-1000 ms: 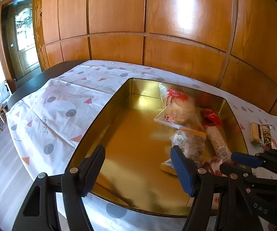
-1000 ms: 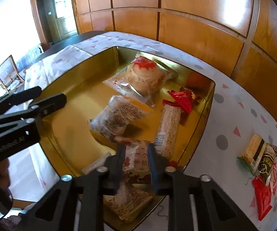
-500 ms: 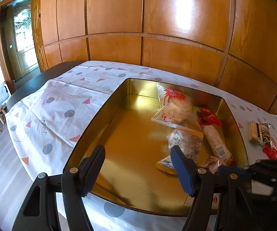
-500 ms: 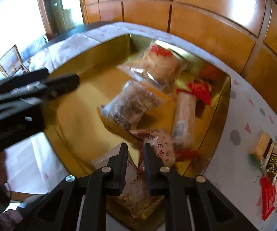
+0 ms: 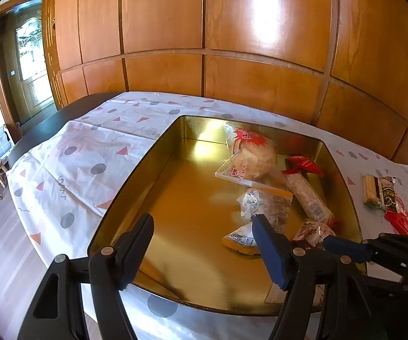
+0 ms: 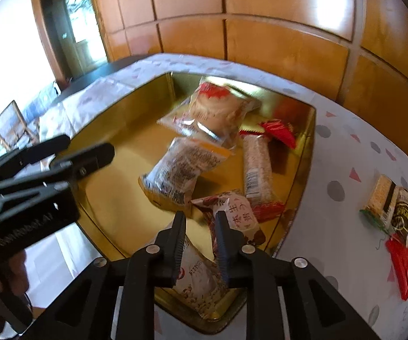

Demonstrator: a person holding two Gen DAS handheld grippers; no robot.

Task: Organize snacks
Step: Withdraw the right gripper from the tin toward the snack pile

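A gold tin tray (image 5: 135, 187) (image 6: 110, 187) holds several wrapped snacks: a round bun pack (image 5: 250, 155) (image 6: 212, 113), a grain bar (image 5: 308, 198) (image 6: 256, 170), a dark cereal pack (image 5: 266, 206) (image 6: 181, 170), and a white and red packet (image 6: 238, 218) at the near right corner. My left gripper (image 5: 204, 243) is open and empty over the tray's near edge. My right gripper (image 6: 199, 236) is open with a narrow gap, empty, just above that corner packet and another pack (image 6: 196, 280).
More snacks lie on the patterned tablecloth (image 5: 90, 155) right of the tray: a green-edged bar pack (image 6: 388, 204) (image 5: 378, 191) and a red packet (image 6: 403, 257). Wood panel wall (image 5: 204, 28) stands behind. A doorway (image 5: 31, 65) and chairs are at the left.
My right gripper let go of the white and red packet, which now lies in the tray, and drew back and up. My left gripper barely moved.
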